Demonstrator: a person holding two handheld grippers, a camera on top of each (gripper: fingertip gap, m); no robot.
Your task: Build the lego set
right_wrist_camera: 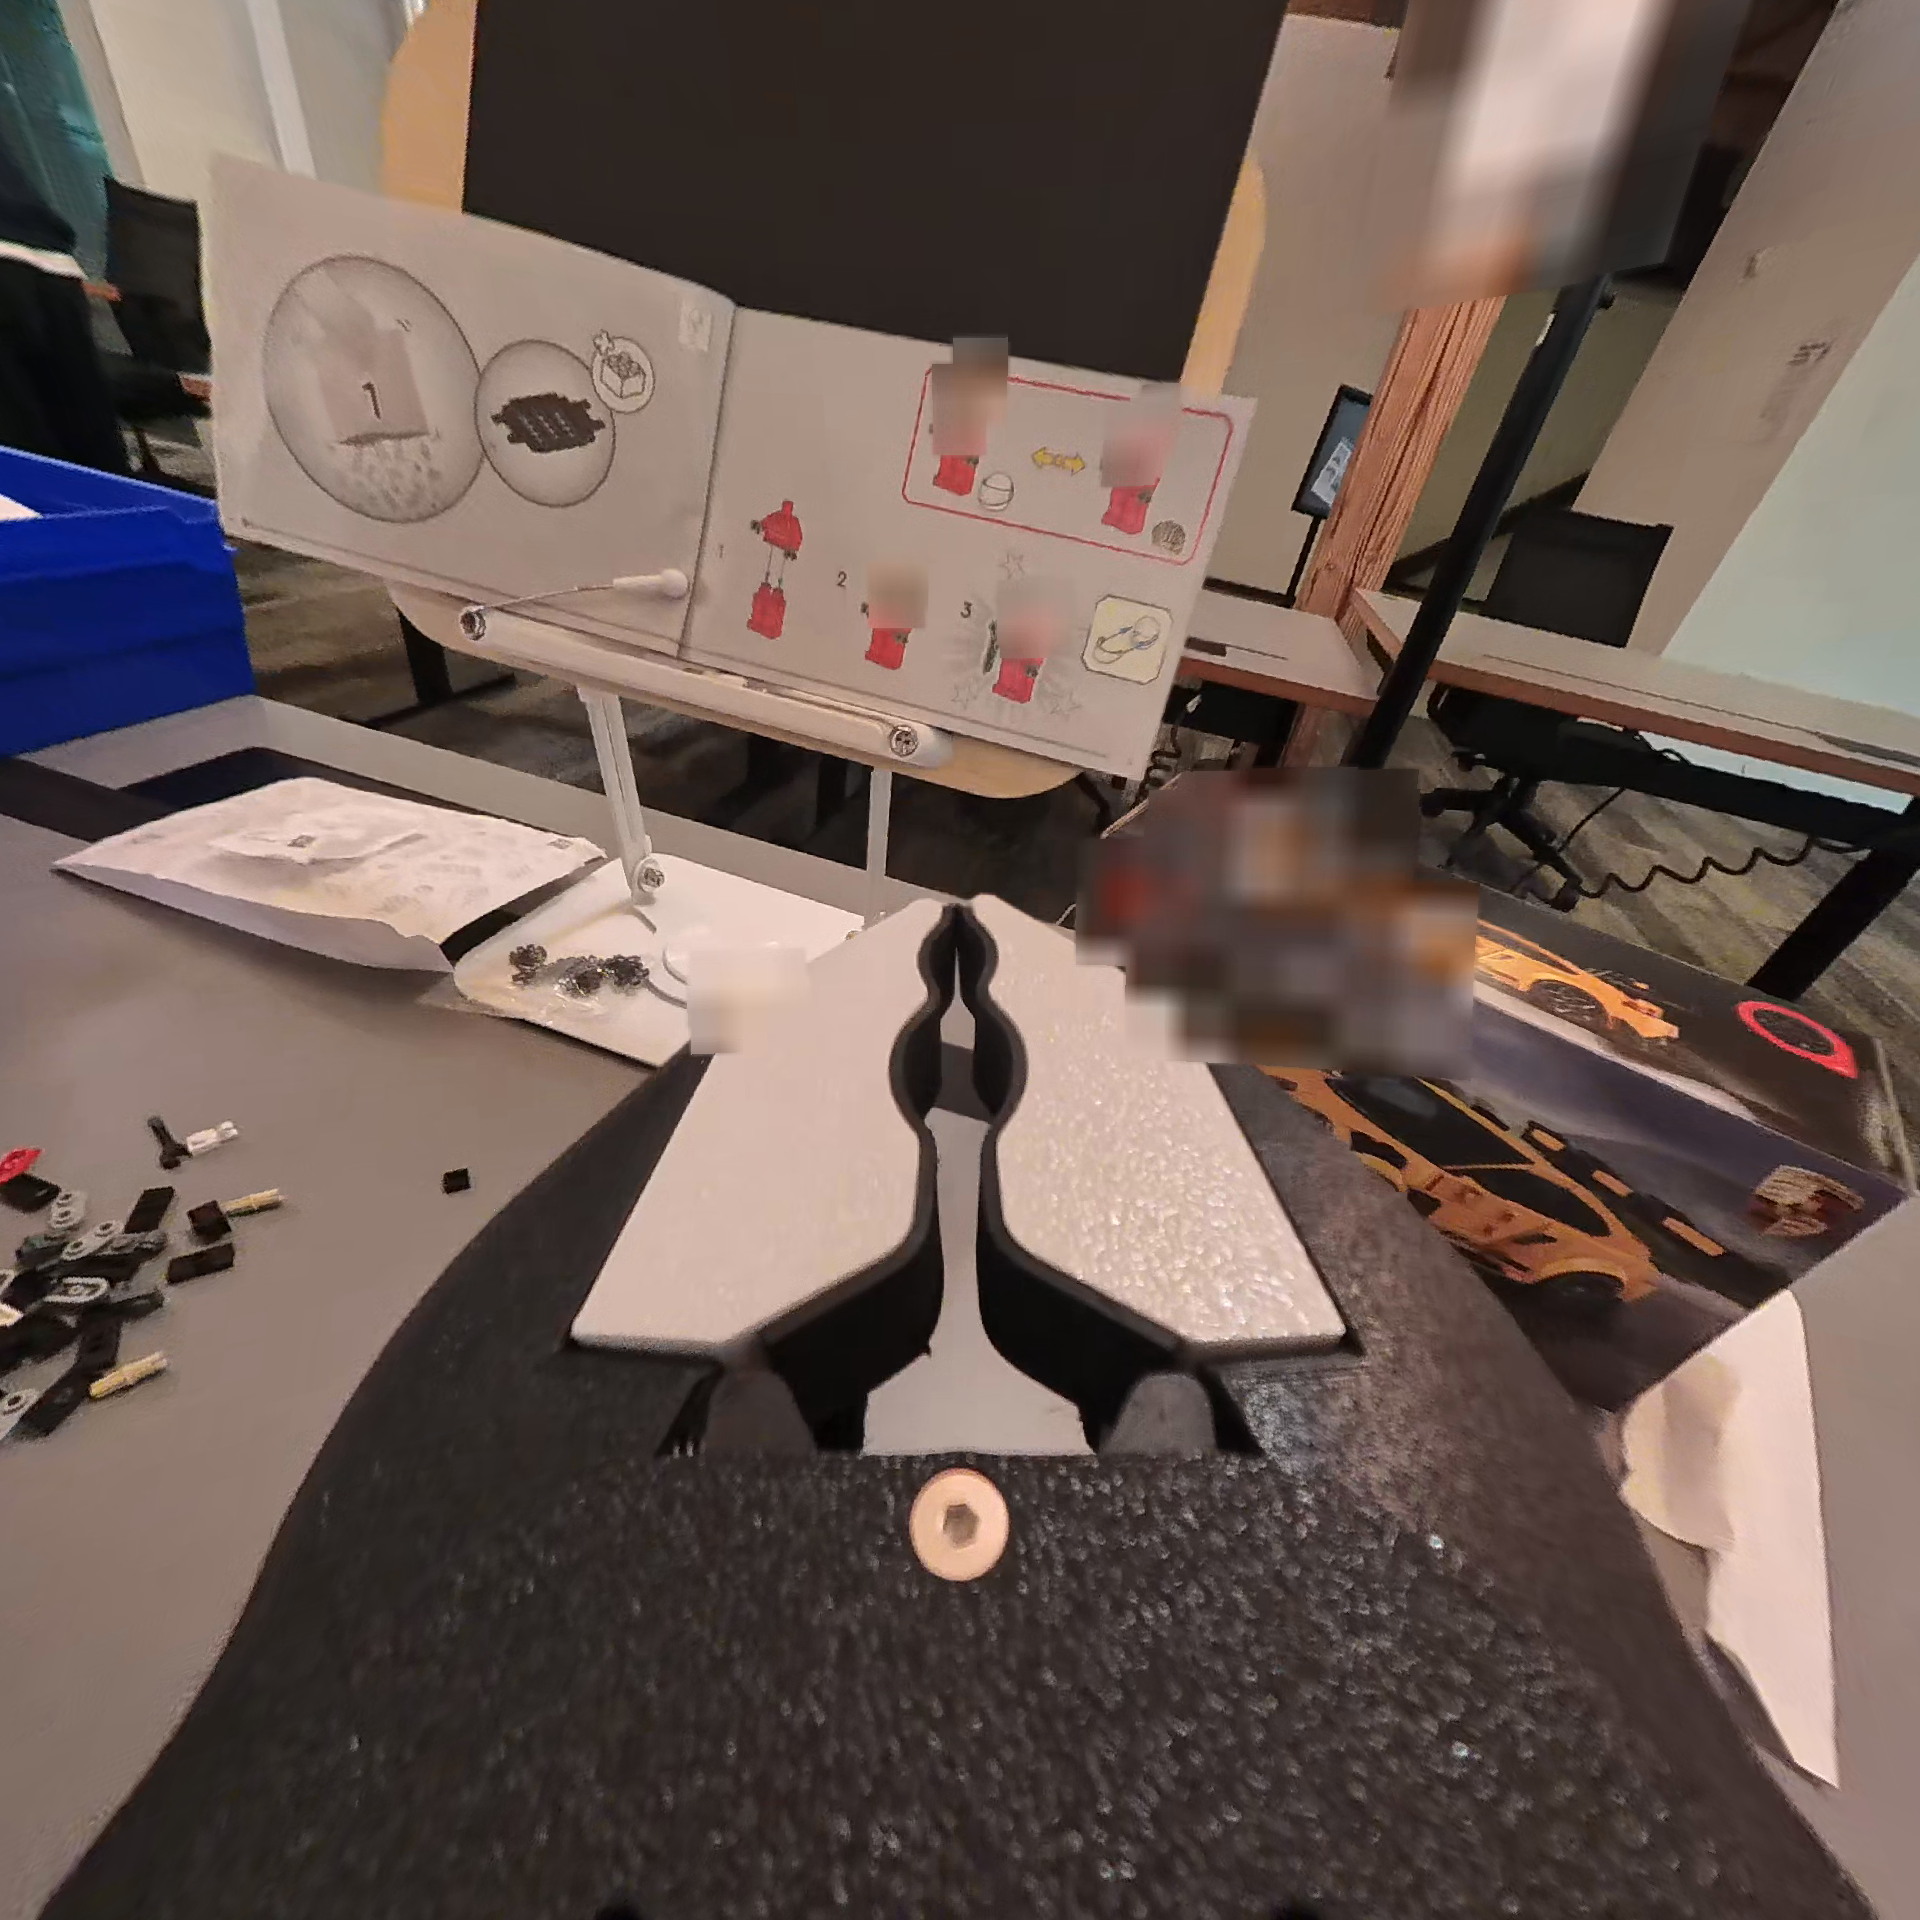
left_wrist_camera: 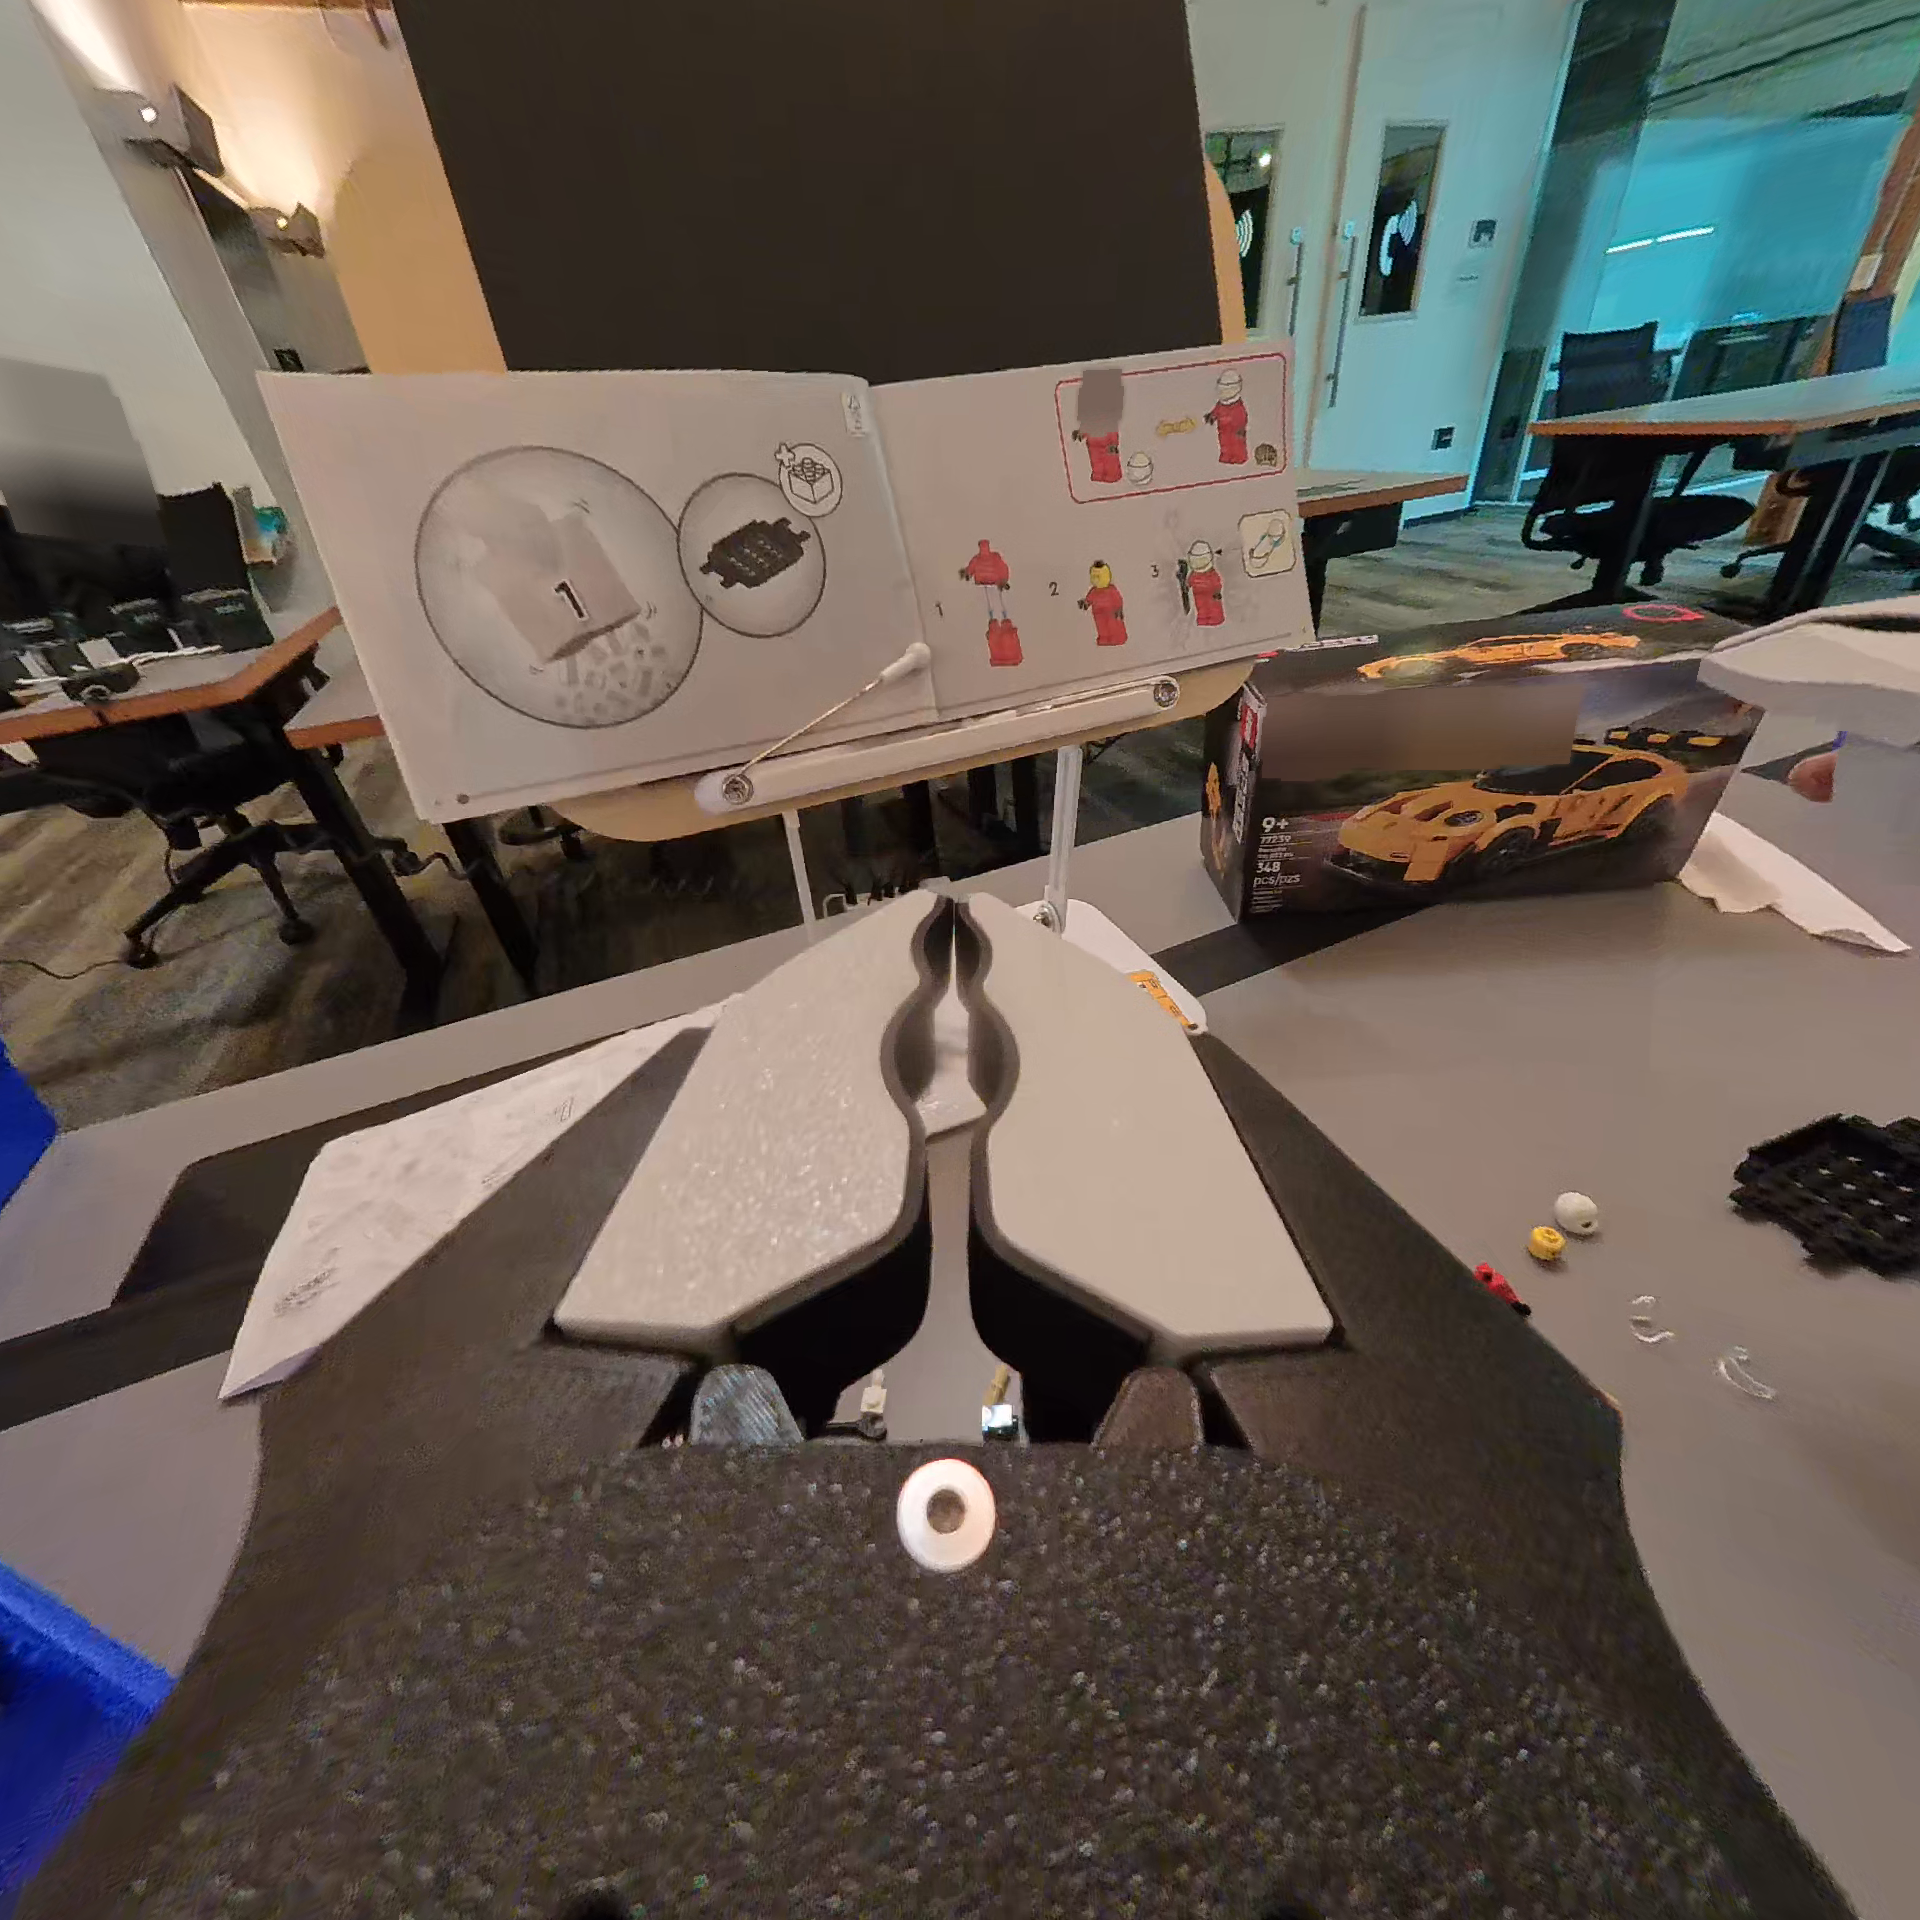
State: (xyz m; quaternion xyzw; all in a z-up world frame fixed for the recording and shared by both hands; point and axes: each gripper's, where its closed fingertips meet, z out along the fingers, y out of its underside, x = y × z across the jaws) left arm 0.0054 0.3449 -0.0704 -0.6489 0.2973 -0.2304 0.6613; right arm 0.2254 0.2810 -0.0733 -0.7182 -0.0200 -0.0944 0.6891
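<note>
My left gripper (left_wrist_camera: 951, 909) is shut and empty, held above the grey table (left_wrist_camera: 1455, 1091). To its right lie a black chassis plate (left_wrist_camera: 1839, 1195), a white helmet (left_wrist_camera: 1576, 1212), a yellow minifigure head (left_wrist_camera: 1546, 1243), a small red piece (left_wrist_camera: 1496, 1280) and clear visor bits (left_wrist_camera: 1652, 1325). My right gripper (right_wrist_camera: 961, 914) is shut and empty. A pile of small black, grey and tan pieces (right_wrist_camera: 94, 1278) lies to its left. The open instruction booklet (left_wrist_camera: 779, 561) sits on a stand, also in the right wrist view (right_wrist_camera: 727, 499).
The set box with an orange car (left_wrist_camera: 1475, 790) stands at the right, also in the right wrist view (right_wrist_camera: 1538, 1164). An opened paper bag (right_wrist_camera: 312, 873) and a small clear bag of parts (right_wrist_camera: 577, 971) lie by the stand's base. A blue bin (right_wrist_camera: 104, 592) is at far left. Across from one pair of fingers to the other is roughly 25 centimetres. Between my right fingertips and the white helmet (left_wrist_camera: 1576, 1212) there is roughly 20 centimetres.
</note>
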